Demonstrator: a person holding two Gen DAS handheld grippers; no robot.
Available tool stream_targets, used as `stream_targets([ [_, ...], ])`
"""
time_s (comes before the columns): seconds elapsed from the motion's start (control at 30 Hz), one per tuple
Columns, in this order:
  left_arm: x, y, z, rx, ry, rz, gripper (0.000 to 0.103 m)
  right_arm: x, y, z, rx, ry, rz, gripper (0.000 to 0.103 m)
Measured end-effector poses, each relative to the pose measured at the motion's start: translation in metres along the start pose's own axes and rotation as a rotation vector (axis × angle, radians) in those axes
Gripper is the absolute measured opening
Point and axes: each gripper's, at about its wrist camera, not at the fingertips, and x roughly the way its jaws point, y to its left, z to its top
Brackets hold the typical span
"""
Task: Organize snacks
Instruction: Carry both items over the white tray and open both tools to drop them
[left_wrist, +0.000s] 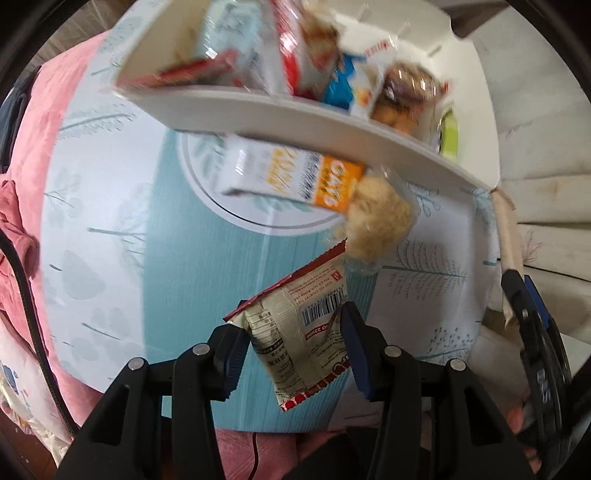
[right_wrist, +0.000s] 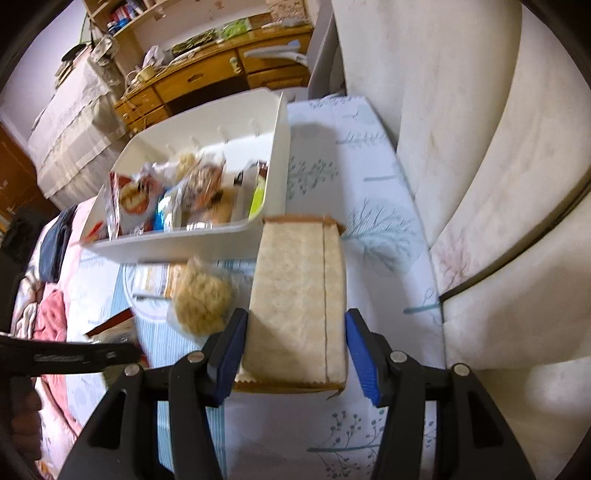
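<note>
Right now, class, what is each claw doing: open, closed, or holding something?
Left claw: closed on a snack packet.
Right claw: closed on a beige box.

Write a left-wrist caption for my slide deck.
Left tool grips a snack packet before the white bin.

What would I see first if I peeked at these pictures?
First, the white plastic bin stuffed with colourful snack packets, at the far side of the leaf-patterned table top. Then the left gripper pinching a crinkly red-edged snack packet above that table. The right gripper holds a tall beige box beside the bin.
</note>
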Motion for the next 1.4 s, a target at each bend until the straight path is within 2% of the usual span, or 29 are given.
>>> stream_targets([
  [0.23,-0.052,0.030,0.018,0.014,-0.051,-0.039,0.047,-0.011,0.005,0.021,0.021,-0.063,-0.046,0.053],
  [0.6,-0.109,0.056,0.067,0.084,-0.134,-0.024,0.047,-0.029,0.023,0.041,0.032,-0.152,-0.131,0.053],
  [0.87,-0.114,0.064,0.107,0.106,-0.155,-0.016,0.047,-0.033,0.039,0.061,0.060,-0.206,-0.117,0.053],
  [1.23,-0.107,0.077,0.156,0.067,-0.200,-0.095,0.047,-0.002,0.068,0.087,0.054,-0.247,-0.057,0.053],
  [1.4,-0.104,0.076,0.169,0.084,-0.241,-0.136,0.047,0.016,0.077,0.099,0.051,-0.243,-0.037,0.053],
])
